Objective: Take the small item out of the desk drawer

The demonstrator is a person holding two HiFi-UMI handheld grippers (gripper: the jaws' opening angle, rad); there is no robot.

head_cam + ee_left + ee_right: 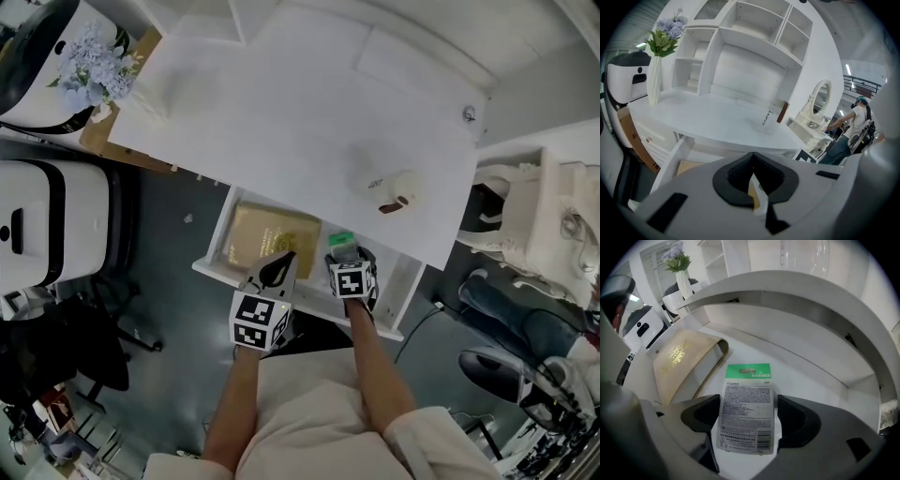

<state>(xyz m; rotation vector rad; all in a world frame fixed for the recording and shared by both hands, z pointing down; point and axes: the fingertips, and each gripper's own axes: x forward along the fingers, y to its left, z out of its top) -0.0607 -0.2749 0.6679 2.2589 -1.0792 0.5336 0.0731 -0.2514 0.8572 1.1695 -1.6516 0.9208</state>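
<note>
White vase (655, 79) of flowers (669, 32) — clear cup (769, 118) well apart.

Green-topped card pack (747, 408) flat on floor of open white drawer (811, 380), printed back up.

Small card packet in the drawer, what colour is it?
The packet is white with a green top; right gripper view.

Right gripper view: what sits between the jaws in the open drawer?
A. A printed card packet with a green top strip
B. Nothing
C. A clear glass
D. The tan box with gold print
A: the card packet lies flat in the drawer between the open jaws of the right gripper; the tan box lies off to its left.
</note>
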